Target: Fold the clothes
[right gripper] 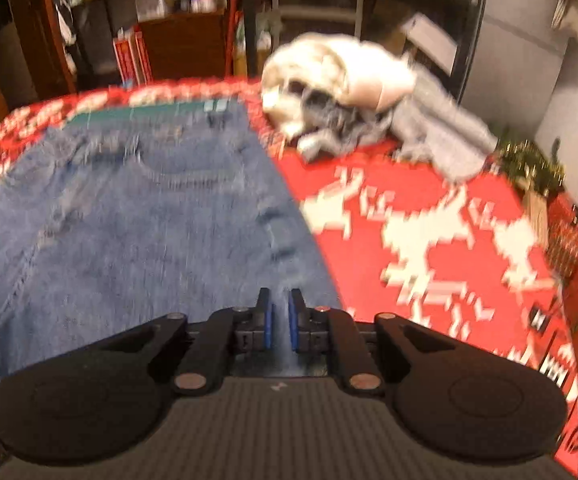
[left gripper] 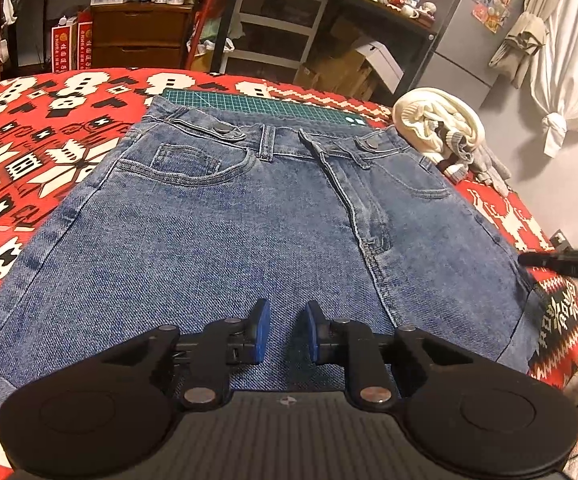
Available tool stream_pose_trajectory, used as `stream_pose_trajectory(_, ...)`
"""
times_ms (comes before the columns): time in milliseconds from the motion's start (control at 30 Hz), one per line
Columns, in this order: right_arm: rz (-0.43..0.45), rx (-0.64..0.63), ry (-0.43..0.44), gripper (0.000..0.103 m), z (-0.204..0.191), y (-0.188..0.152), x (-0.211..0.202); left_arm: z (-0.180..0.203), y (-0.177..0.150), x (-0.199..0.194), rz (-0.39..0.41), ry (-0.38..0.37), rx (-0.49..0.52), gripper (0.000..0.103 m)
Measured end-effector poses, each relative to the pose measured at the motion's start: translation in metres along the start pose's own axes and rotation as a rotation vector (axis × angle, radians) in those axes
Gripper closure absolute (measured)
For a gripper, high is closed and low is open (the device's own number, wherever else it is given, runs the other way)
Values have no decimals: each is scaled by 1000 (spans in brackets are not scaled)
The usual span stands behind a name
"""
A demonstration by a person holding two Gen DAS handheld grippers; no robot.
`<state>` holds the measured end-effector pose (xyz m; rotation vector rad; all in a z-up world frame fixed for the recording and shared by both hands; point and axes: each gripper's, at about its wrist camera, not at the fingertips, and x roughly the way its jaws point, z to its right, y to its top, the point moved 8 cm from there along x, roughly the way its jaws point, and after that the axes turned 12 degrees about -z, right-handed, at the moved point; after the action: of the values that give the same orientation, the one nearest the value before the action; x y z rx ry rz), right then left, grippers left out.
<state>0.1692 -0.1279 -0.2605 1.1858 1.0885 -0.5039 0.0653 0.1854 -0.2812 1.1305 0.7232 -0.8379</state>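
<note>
Jeans [left gripper: 225, 240]: blue denim, spread flat and front-side up on the red patterned cover [left gripper: 29, 152] of the desk, waistband at the far end, legs running back under both cameras; the near end is out of view.
Left gripper [left gripper: 287, 334]: blue pads apart, nothing between them, poised low over the denim near the middle of the garment.
Right gripper [right gripper: 280, 322]: pads a narrow gap apart, nothing visibly held; it sits over the jeans' right edge. Its view is smeared with blur, so I judge it to be moving quickly.
Nearby clutter: a cream and grey clothes pile [left gripper: 445, 136] lies just beside the right end of the waistband; a green cutting mat [left gripper: 257, 102] sits partly under the waistband.
Risk, uneven grip: the left gripper is mid-fabric while the right is at the side seam, so lifting from these spots would likely give a skewed fold.
Risk, single layer: stiff denim may yield only its top layer to the pads, leaving the back layer behind and bunching the leg.
Risk, snagging: a fold carried toward the waistband could drag the pile or shift the mat.
Risk, speed: a fast right-hand approach could miss the edge or push it into a wrinkle.
</note>
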Motion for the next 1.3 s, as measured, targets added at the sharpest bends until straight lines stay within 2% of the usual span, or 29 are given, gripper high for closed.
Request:
stream_pose_trajectory(200,7,27,12,97,-5,43,36,-2,1,1,3,-16,-4,84)
stream_pose_trajectory(300,-15,51,28,97,-5,51,53,-4,1,1,4,-32,-14,84)
stream_pose_trajectory(433,-35,78,44,96,4,42,51,-5,1,0,5,-45,-20,84)
stream_pose_trajectory(600,-59,132,43,97,23,7,29,-6,1,0,4,-54,-23,84)
stream_pose_trajectory(767,-78,175,38,103,39,-24,9,-6,0,-1,4,-55,-24,84)
stream_pose_trajectory(867,-88,172,20,103,39,-32,3,-6,-1,-1,5,-50,-22,84)
stream_pose_trajectory(1133,-32,156,34,100,19,-9,3,-8,-2,-6,-8,-30,-51,84)
stream_pose_trajectory(1300,-45,166,38,100,13,5,19,-13,6,-17,3,5,-64,84)
